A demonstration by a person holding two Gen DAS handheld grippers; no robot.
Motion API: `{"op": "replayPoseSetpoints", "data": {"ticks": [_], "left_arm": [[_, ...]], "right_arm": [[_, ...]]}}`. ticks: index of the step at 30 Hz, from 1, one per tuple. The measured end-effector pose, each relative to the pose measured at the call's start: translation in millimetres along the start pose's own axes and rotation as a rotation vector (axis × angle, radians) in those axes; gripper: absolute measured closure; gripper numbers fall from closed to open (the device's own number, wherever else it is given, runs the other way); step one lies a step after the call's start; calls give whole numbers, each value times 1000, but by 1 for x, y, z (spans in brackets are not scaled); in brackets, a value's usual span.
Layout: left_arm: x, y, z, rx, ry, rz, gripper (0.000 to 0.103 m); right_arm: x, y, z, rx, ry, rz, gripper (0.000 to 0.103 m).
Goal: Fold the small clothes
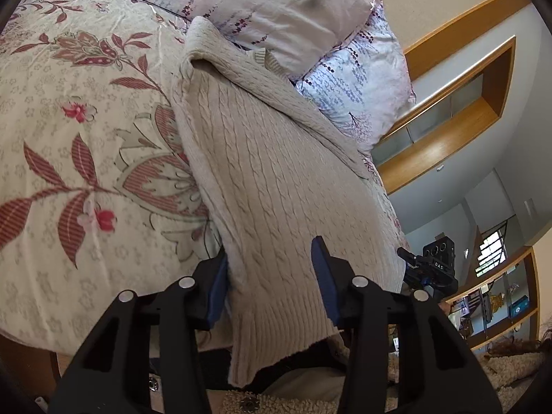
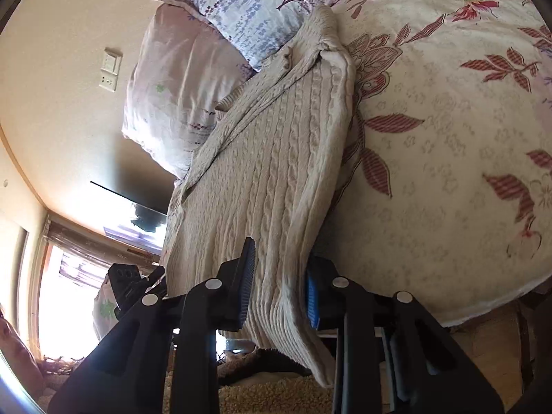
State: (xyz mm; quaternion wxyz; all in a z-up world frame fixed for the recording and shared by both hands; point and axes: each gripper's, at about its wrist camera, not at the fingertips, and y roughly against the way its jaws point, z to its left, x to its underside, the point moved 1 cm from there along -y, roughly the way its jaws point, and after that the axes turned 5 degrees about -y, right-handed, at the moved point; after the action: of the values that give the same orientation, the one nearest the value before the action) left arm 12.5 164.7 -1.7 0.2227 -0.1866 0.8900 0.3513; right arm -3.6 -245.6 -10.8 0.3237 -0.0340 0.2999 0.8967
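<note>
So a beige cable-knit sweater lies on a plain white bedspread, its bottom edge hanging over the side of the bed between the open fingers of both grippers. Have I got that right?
Nearly. The bedspread is not plain white: it is cream, printed with red leaves and flowers, as both wrist views show. The rest holds: the beige cable-knit sweater lies on it, its hem hanging over the bed's edge between the open fingers of the left gripper and right gripper.

- sweater (image 1: 262, 172): beige, cable-knit pattern with ribbed hem
- bedspread (image 1: 69, 138): cream, with red-striped leaves and pink flowers
- pillows (image 1: 352, 82): pale lilac and white, purple floral sprigs
- left tool (image 1: 269, 283): black, with blue pads
- wall (image 2: 62, 69): warm beige
</note>
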Motion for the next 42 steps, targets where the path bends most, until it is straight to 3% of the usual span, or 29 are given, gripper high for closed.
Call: {"op": "replayPoseSetpoints", "data": {"ticks": [5, 7, 11, 13, 19, 24, 29, 42], "left_arm": [[14, -4, -6, 58, 17, 50, 66], [21, -8, -5, 77, 39, 72, 75], [26, -9, -8, 74, 42, 83, 84], [25, -10, -11, 54, 26, 93, 95], [5, 0, -27, 8, -77, 30, 96], [-22, 11, -26, -75, -111, -58, 97], [-58, 20, -18, -136, -93, -160, 97], [-184, -17, -33, -291, -175, -273, 97]], "right_arm": [[18, -1, 8, -34, 44, 43, 78], [25, -2, 10, -33, 58, 59, 79], [33, -4, 13, -12, 91, 74, 94], [33, -2, 19, 11, 129, 44, 95], [19, 19, 54, 27, 286, -151, 95], [7, 31, 77, 134, 417, -334, 95], [-5, 30, 93, 238, 521, -451, 95], [-100, -10, 132, 345, 551, -528, 95]]}}
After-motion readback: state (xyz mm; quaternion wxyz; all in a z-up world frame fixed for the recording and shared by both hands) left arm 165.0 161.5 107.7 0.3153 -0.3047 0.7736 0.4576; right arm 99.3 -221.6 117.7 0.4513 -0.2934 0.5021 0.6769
